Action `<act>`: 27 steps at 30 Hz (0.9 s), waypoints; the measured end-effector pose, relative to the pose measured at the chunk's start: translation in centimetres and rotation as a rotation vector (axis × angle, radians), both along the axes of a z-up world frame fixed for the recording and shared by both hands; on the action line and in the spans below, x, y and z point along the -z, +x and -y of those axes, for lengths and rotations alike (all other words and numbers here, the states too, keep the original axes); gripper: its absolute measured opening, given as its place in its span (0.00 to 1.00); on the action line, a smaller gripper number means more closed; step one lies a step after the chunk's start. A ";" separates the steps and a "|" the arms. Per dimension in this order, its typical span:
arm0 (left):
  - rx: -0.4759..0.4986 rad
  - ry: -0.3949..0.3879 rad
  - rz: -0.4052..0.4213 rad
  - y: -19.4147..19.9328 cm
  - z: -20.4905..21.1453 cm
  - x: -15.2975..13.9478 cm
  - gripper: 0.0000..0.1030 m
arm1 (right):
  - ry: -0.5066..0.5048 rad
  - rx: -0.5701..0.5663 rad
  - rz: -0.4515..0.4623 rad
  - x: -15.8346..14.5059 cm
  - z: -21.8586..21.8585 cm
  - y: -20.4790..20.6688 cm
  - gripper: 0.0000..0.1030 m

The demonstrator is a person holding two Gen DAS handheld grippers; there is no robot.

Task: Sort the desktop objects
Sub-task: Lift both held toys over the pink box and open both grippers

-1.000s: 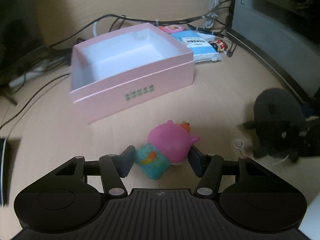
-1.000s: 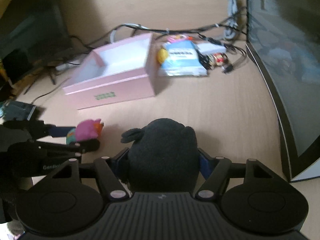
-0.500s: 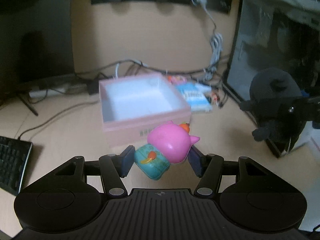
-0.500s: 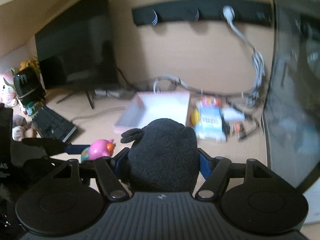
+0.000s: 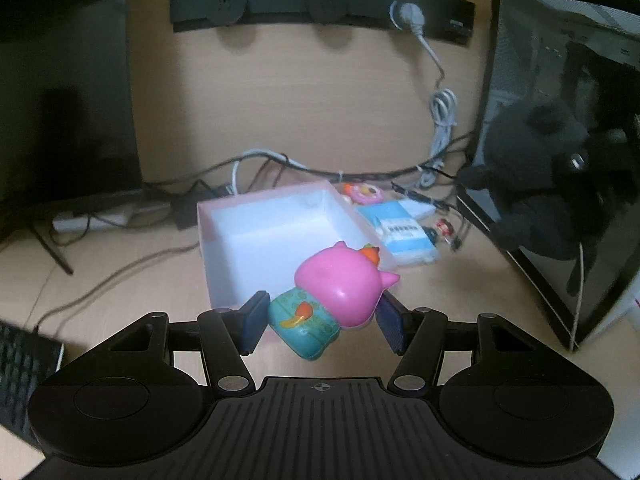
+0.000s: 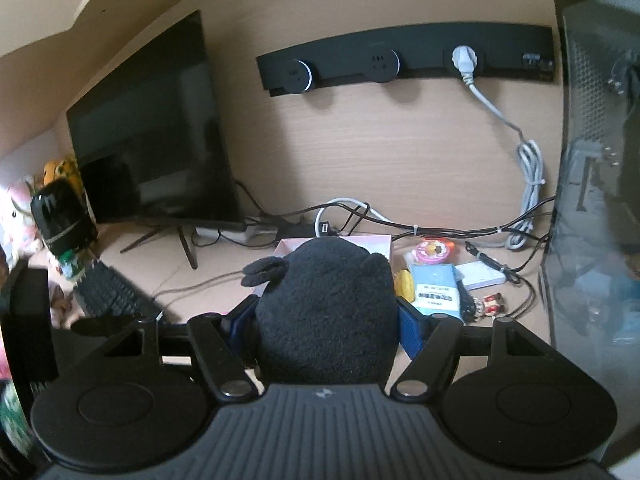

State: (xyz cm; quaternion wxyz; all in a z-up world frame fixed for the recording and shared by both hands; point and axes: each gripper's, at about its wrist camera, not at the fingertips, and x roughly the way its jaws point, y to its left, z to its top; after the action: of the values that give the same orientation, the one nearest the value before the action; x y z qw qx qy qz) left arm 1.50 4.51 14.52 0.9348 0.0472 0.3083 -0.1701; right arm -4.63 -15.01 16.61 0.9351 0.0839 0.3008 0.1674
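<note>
- Dim, warm indoor light in both views; corners darken to black vignette.
- Strong fisheye bending curves the long black wall socket strip (image 6: 404,54) and desk edges.
- Slight motion blur softens the open pink cardboard box (image 5: 280,236).
- The dark flat monitor screen (image 6: 152,132) carries faint reflections.

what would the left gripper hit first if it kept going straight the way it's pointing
Most likely the pink box. The left gripper, shut on the pink toy, points down toward its open top; depth is hard to judge.
</note>
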 end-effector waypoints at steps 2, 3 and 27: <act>-0.018 -0.004 0.019 1.6 0.0 -0.6 0.61 | 0.064 0.012 -0.014 -0.4 -0.1 2.2 0.68; -0.021 -0.010 0.034 2.5 0.1 -1.0 0.63 | 0.092 0.017 -0.012 -0.7 -0.2 3.5 0.68; -0.010 0.020 -0.093 2.5 1.8 6.2 1.00 | -0.167 0.330 -0.193 14.1 3.7 10.9 0.73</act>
State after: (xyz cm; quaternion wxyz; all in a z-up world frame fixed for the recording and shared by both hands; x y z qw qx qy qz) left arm 3.96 2.71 8.28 0.9197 0.0469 0.3534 -0.1644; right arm 6.32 -18.76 2.54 0.9205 0.0699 0.3839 -0.0223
